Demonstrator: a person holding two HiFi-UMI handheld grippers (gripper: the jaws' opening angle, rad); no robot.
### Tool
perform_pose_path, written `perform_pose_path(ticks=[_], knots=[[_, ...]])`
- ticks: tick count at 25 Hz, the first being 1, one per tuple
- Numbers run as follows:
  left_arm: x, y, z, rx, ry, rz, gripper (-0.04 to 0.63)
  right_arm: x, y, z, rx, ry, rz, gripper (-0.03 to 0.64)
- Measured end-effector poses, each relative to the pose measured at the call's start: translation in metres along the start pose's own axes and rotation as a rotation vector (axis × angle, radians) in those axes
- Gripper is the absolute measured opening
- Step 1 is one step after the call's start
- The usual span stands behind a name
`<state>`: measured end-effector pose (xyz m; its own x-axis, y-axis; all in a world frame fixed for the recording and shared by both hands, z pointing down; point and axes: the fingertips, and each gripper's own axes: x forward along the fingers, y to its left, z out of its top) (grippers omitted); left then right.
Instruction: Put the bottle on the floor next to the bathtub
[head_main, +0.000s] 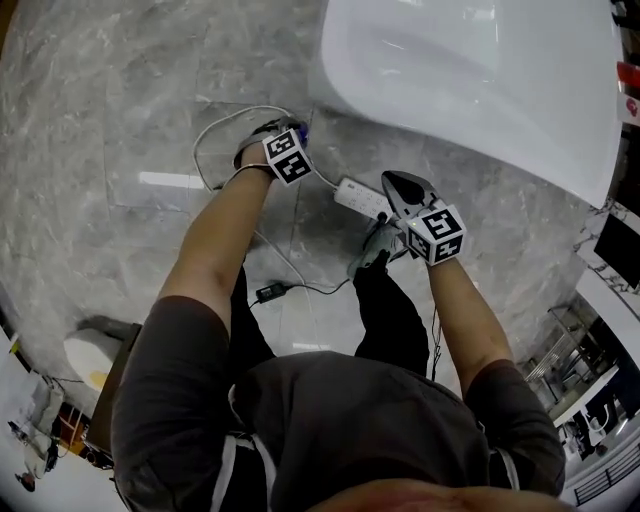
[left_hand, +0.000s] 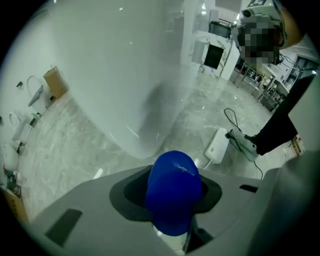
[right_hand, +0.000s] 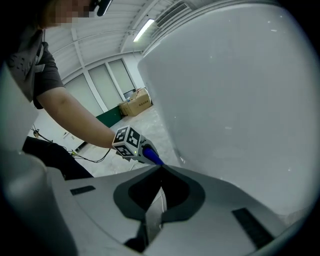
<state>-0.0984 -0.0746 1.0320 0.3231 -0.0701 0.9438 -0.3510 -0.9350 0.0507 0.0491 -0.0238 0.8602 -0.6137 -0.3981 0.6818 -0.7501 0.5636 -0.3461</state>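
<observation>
Head view: left gripper (head_main: 296, 138) sits low at the bathtub (head_main: 470, 60) foot, with a power strip (head_main: 362, 198) and cable (head_main: 215, 135) close by on the floor (head_main: 120, 120). If we land on the cord, it tips.
Left gripper view: jaws about half apart, clamped on the blue bottle (left_hand: 173, 192), which seems off the floor. If we release now, it drops.
Right gripper view: right gripper (right_hand: 160, 180) has its jaws together and is empty.

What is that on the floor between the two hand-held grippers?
A white power strip lies between the left hand-held gripper, which holds the blue bottle, and the right hand-held gripper; the head view shows it.
</observation>
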Motion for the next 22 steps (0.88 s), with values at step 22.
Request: perform_pose_path(ticks=[22], knots=[[0.122,0.003,-0.019,0.1,0.133,0.015,0.141,0.029,-0.038,-0.042,-0.002,0.033,0.011,-0.008]])
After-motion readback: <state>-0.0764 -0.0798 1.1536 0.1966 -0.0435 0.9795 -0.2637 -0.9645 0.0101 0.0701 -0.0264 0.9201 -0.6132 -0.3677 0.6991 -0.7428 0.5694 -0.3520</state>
